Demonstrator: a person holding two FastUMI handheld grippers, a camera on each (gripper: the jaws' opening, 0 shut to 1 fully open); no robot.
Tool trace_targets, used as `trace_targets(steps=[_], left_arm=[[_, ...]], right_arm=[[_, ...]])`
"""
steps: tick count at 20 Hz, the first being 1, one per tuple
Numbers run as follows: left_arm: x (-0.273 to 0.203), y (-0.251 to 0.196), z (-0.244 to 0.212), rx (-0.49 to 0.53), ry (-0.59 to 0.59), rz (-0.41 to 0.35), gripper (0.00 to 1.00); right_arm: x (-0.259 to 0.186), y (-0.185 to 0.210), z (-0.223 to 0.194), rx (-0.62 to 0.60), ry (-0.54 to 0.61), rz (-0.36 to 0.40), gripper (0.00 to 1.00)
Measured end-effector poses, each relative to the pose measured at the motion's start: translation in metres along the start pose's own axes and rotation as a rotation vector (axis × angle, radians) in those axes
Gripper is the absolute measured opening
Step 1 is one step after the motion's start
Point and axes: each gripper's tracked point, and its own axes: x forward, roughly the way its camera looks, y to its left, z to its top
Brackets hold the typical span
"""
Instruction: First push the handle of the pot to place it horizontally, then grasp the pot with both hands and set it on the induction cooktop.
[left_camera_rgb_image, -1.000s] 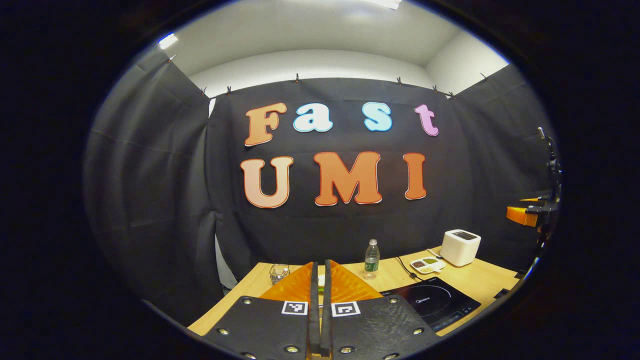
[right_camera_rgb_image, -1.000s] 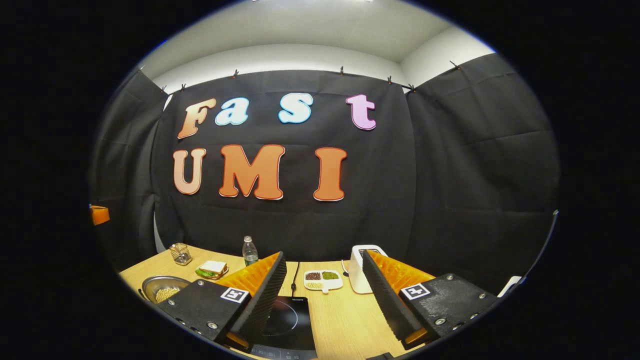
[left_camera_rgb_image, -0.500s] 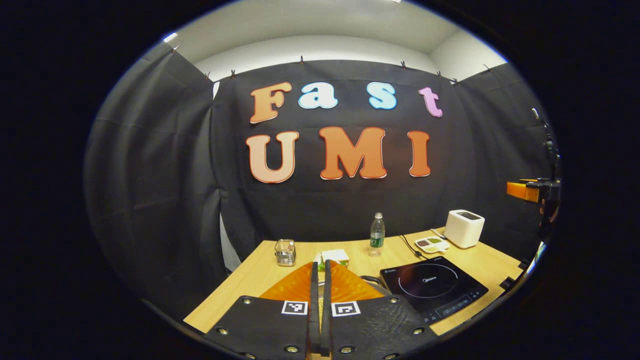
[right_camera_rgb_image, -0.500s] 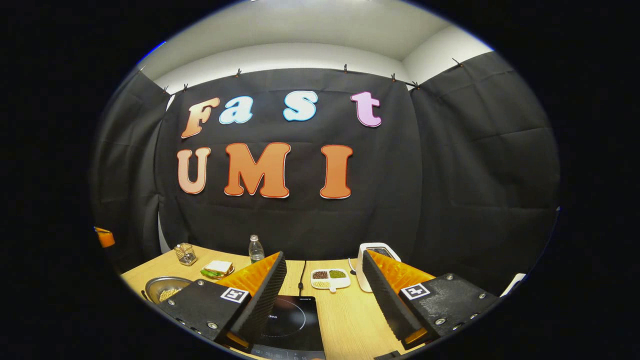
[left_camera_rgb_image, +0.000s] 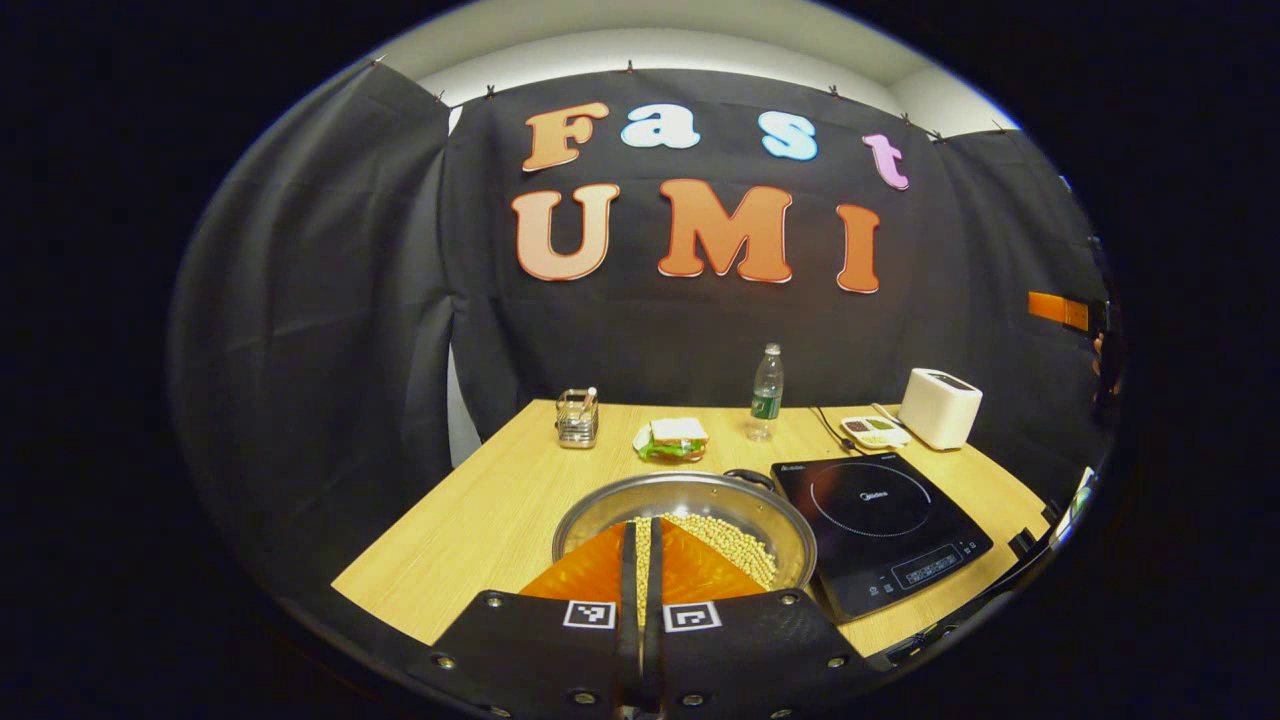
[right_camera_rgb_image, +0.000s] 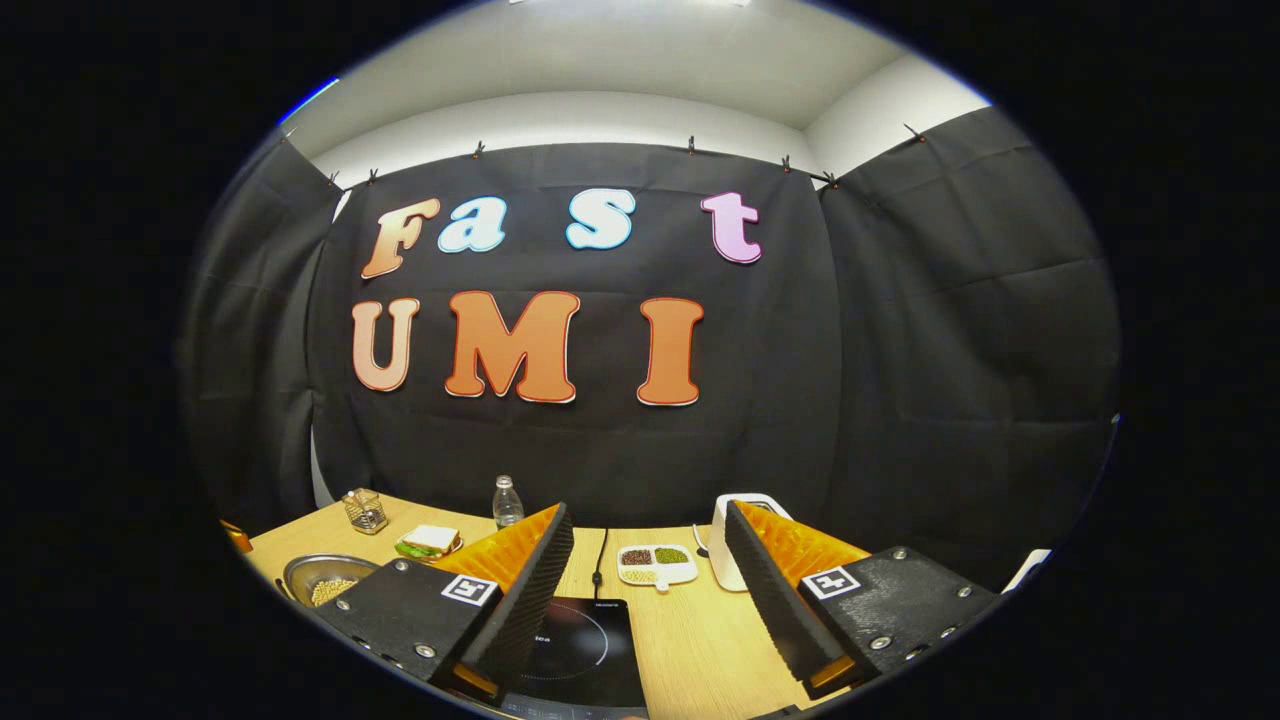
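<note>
In the left gripper view the left gripper (left_camera_rgb_image: 641, 560) has its two fingers pressed together with nothing between them, and just beyond their tips sits the pot (left_camera_rgb_image: 600, 515), a wide shallow metal one resting on the wooden table (left_camera_rgb_image: 470, 520) and holding a heap of pale round beans (left_camera_rgb_image: 735, 545) that lie mostly to the right of the fingers. A dark handle (left_camera_rgb_image: 750, 478) shows at the pot's far rim. Just right of the pot, close beside it, lies the black induction cooktop (left_camera_rgb_image: 875, 515), with nothing on it. Farther ahead of the fingers stand a small glass holder (left_camera_rgb_image: 577, 418) with something upright inside that cannot be made out, a sandwich (left_camera_rgb_image: 672, 438), a water bottle (left_camera_rgb_image: 766, 380), a white divided dish (left_camera_rgb_image: 874, 431) with dark and green fillings, and a white toaster (left_camera_rgb_image: 938, 407). In the right gripper view the right gripper (right_camera_rgb_image: 648, 570) is spread wide and grips nothing; between its fingers lie the cooktop (right_camera_rgb_image: 590, 650) and, farther off, the divided dish (right_camera_rgb_image: 657, 564), while the pot (right_camera_rgb_image: 320, 578) with its beans sits well off to the left of the left finger.
</note>
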Motion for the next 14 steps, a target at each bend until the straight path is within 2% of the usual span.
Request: trace_targets(steps=[2, 3, 4, 7, 8, 9, 14], left_arm=[[-0.002, 0.001, -0.021, -0.025, 0.033, -0.001, 0.02], [-0.004, 0.002, -0.03, -0.033, 0.048, 0.002, 0.02], [-0.004, 0.003, -0.039, -0.038, 0.064, 0.003, 0.02], [-0.008, 0.001, -0.07, -0.062, 0.115, 0.002, 0.02], [-0.009, 0.0, -0.082, -0.077, 0.136, 0.0, 0.02], [-0.01, 0.0, -0.092, -0.09, 0.159, 0.002, 0.03], [-0.006, 0.005, -0.13, -0.105, 0.229, 0.029, 0.03]], right_arm=[[0.0, 0.002, -0.001, -0.001, -0.002, 0.0, 0.95], [0.0, 0.004, -0.003, 0.0, -0.001, 0.003, 1.0], [0.001, 0.007, -0.005, -0.001, 0.002, 0.008, 0.95], [0.001, 0.013, -0.013, -0.002, 0.018, 0.021, 0.95], [0.001, 0.016, -0.017, -0.003, 0.026, 0.027, 1.0], [0.002, 0.018, -0.02, -0.003, 0.032, 0.033, 0.95], [0.002, 0.022, -0.024, -0.009, 0.034, 0.033, 0.95]])
